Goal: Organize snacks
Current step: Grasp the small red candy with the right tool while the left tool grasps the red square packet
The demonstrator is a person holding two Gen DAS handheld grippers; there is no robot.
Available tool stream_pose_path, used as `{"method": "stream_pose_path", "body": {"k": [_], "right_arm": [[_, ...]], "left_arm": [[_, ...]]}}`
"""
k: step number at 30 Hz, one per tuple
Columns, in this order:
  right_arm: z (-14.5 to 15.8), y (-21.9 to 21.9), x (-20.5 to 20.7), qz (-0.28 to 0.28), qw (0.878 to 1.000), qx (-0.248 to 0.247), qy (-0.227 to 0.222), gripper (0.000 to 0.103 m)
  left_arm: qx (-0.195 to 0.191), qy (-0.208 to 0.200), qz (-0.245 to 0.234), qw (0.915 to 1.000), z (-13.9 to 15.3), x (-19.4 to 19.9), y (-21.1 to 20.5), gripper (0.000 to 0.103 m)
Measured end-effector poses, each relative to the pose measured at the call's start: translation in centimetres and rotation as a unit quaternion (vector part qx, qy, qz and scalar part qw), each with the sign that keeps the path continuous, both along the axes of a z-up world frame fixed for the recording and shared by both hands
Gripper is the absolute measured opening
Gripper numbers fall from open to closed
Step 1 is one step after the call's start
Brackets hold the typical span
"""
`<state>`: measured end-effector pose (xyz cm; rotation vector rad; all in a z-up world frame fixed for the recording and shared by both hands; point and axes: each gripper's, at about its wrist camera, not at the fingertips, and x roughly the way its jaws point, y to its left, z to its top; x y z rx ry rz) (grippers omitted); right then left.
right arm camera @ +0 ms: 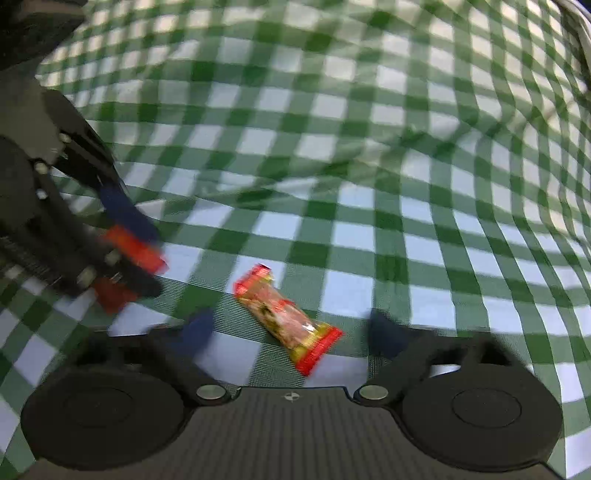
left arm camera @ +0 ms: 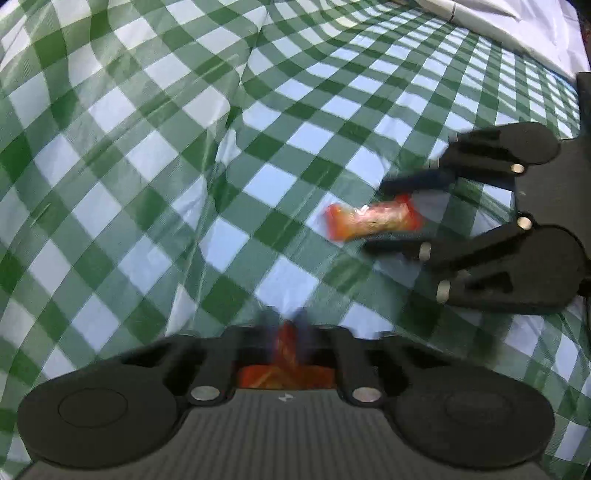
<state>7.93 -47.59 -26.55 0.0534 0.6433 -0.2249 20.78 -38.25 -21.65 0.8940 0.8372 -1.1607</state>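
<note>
Left gripper sits clenched on a red snack packet; in its own view the blue-padded fingertips meet low at centre with the red wrapper pinched between them and more of it bunched behind, against the gripper body; motion blur hides any print on it; from the right wrist view the same gripper comes in from the left edge, tilted down, red wrapper sticking out above and below the closed blue pads; whether this packet touches the cloth, cannot tell.

Right gripper is released, jaws apart, nothing gripped; a second snack packet, red and yellow with a clear middle panel, lies flat on the cloth between its two fingers, diagonal, upper end toward the left finger, lower end nearer the right finger; neither pad presses on it; both fingers are smeared by blur; left wrist view shows the same thing from the side: right gripper reaching in from the right edge, that packet between its fingers with a gap on each side.

Green-and-white checked tablecloth covers everything underneath, wrinkled, one long fold running down its middle; white fabric shows at the top right corner of the left wrist view.
</note>
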Motion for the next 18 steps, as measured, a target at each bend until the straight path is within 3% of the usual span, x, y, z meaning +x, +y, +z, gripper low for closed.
{"method": "stream_pose_path", "body": {"k": [2,8,13,15,17,18], "right_arm": [[0.3,1.0,-0.6,0.014,1.000,-0.006,0.004,0.028],[1.3,3.8,-5.2,-0.047,0.998,0.029,0.019,0.027],[2.6,6.2,-10.4,-0.116,0.991,0.057,0.019,0.027],[2.7,6.6,-11.6,-0.136,0.989,0.057,0.018,0.027],[2.5,6.8,-12.4,-0.154,0.986,0.061,0.021,0.027],[2.3,6.6,-12.5,-0.162,0.984,0.064,0.024,0.027]], "left_arm": [[0.005,0.032,0.026,0.9991,0.1,-0.5,1.1,0.000],[-0.022,0.070,0.053,0.9959,2.9,-5.5,5.7,0.000],[-0.050,0.058,0.073,0.9944,4.3,-8.5,7.7,0.002],[-0.042,0.018,0.080,0.9957,4.2,-8.8,7.6,0.016],[-0.033,0.005,0.109,0.9934,3.9,-7.8,7.0,0.076],[-0.034,-0.001,0.137,0.9900,3.8,-6.7,6.5,0.089]]}}
